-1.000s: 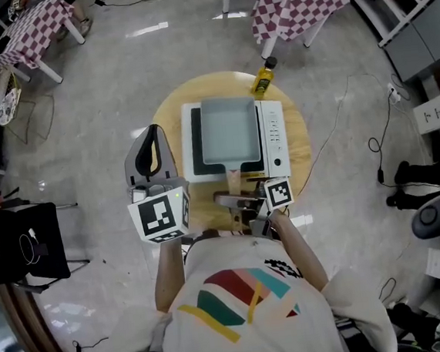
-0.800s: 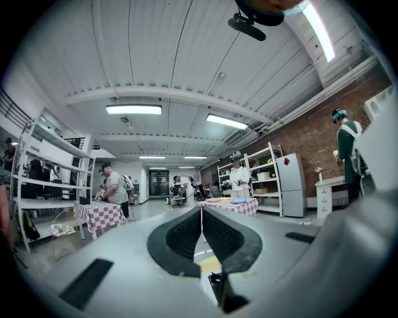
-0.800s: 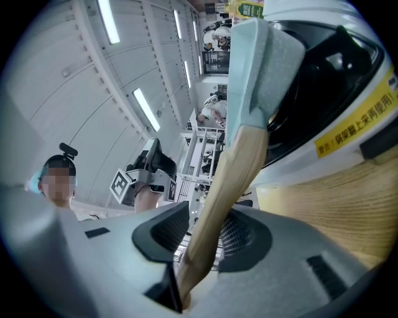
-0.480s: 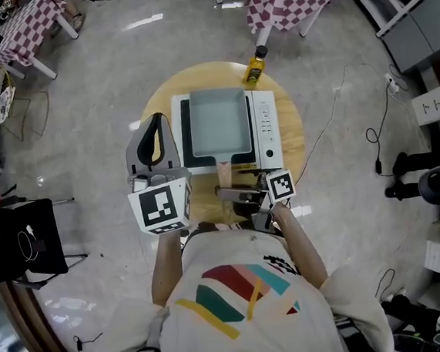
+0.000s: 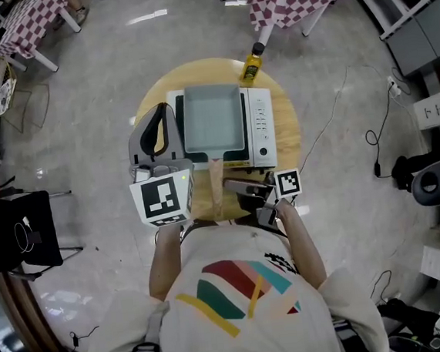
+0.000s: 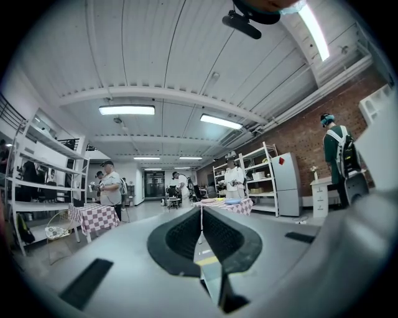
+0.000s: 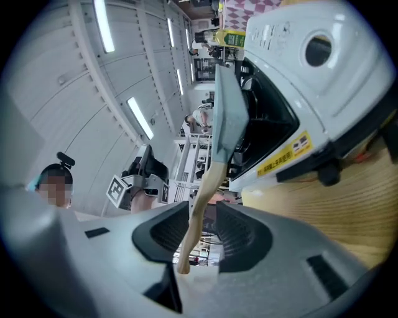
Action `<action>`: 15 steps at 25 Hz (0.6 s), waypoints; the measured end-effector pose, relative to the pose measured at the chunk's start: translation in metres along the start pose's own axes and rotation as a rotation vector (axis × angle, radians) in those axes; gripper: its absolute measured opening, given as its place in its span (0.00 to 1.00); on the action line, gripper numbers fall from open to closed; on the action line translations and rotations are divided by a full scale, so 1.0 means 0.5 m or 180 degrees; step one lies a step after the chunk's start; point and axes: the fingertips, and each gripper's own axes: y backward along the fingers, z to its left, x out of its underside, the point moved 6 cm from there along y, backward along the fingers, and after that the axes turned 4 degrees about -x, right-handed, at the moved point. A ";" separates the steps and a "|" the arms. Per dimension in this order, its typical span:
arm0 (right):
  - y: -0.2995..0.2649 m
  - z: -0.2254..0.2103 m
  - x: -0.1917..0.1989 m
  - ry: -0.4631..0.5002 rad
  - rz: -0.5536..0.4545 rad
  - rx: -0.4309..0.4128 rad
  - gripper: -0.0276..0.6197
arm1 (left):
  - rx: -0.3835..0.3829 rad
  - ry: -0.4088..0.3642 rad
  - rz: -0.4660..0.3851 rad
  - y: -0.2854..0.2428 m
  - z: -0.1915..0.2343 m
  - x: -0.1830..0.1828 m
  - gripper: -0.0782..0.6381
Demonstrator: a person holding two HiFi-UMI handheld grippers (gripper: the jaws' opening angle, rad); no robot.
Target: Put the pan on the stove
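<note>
Wooden table (image 5: 288,143), pan handle (image 7: 207,181) between parted jaws

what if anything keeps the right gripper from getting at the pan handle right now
Nothing, as far as I can tell, so probably yes. The right gripper sits just beside the pan handle with its jaws apart, and in its own view the handle runs between them.

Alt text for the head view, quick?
A square grey pan sits on a white stove on a round wooden table, its handle toward the person. The right gripper is beside the handle, the left gripper left of the stove.
</note>
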 end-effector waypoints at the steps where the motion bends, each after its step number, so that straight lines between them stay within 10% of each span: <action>1: 0.012 -0.003 -0.004 0.0016 -0.0018 0.0074 0.20 | 0.0010 0.0003 0.0003 -0.001 -0.006 -0.002 0.12; 9: 0.086 0.027 -0.052 0.0843 -0.0102 0.1188 0.20 | 0.0051 -0.0068 -0.0061 -0.013 -0.028 -0.001 0.12; 15: 0.117 0.150 -0.178 0.2280 -0.0274 0.2504 0.20 | 0.0089 -0.0103 -0.0086 -0.015 -0.034 -0.020 0.12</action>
